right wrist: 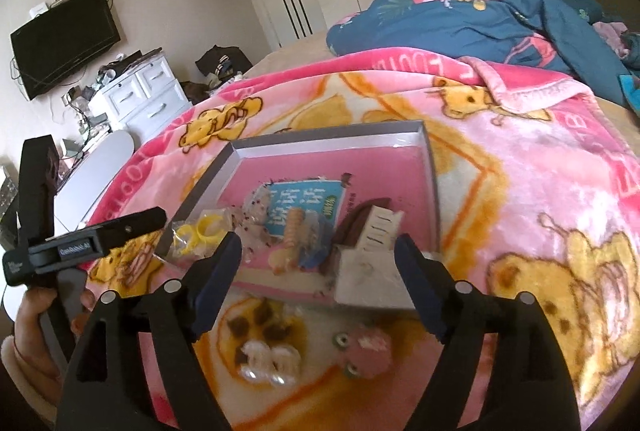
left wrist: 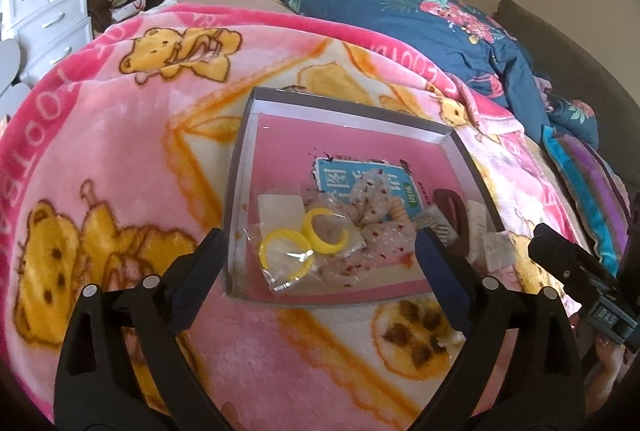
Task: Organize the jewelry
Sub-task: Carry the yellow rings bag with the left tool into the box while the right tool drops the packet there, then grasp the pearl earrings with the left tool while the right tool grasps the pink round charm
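A shallow grey-walled box (left wrist: pixel 348 107) with a pink floor lies on the bear blanket. In it are yellow rings in a clear bag (left wrist: pixel 300 243), a dotted fabric bow (left wrist: pixel 376 227), a teal card (left wrist: pixel 360 175) and a brown hair clip (left wrist: pixel 452 207). My left gripper (left wrist: pixel 320 271) hangs open over the box's near edge, above the yellow rings, holding nothing. My right gripper (right wrist: pixel 318 283) is open at the box's (right wrist: pixel 320 147) near right corner; a white packet (right wrist: pixel 372 279) lies by its right finger, not pinched. A pearl piece (right wrist: pixel 268 363) and a pink piece (right wrist: pixel 368 351) lie on the blanket below it.
The pink bear blanket (left wrist: pixel 120 135) covers the bed. A blue floral duvet (left wrist: pixel 420 15) is bunched at the far right. White drawers (right wrist: pixel 144 95) and a wall television (right wrist: pixel 64 39) stand left of the bed. A hand (right wrist: pixel 32 331) holds the left gripper (right wrist: pixel 152 221).
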The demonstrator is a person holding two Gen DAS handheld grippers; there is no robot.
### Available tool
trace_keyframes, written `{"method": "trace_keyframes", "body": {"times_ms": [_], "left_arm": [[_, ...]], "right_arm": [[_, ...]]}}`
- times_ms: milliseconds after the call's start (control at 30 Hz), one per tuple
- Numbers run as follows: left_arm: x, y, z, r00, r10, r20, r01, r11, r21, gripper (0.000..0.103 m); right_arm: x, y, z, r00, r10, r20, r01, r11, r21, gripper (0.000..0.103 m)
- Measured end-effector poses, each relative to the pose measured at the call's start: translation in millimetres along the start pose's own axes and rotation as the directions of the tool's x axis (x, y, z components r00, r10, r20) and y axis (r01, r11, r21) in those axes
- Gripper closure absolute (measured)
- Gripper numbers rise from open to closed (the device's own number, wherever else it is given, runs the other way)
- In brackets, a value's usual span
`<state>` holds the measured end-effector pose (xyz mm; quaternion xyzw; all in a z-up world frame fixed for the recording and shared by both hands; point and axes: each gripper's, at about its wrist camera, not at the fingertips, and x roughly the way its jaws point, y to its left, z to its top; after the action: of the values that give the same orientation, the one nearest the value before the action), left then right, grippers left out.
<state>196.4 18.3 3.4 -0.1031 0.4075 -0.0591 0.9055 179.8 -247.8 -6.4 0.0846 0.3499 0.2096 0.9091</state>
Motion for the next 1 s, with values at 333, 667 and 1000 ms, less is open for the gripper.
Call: {"method": "trace_keyframes", "body": {"times_ms": [333,667,1000], "left_arm": [[-19,-19,-21,0.998,-0.054,-0.018,0.054,0.998,0.038,0.013],[-11,-51,-55,0.989,-0.100,-0.110,0.116,0.983,0.146,0.013],[9,-81,-82,0.972,-0.131,-0.196,0.181,0.948,0.263,0.013]], "right_arm": [[-17,-19,-23,0.999,-0.026,-0.031,0.026,1.000,-0.001,0.025],[-12,-33,-45,0.994,-0.002,-0.112,0.004,1.000,0.011,0.025],[23,-40,-57,0.968,0.102,-0.231,-0.088,0.994,0.069,0.049]]}}
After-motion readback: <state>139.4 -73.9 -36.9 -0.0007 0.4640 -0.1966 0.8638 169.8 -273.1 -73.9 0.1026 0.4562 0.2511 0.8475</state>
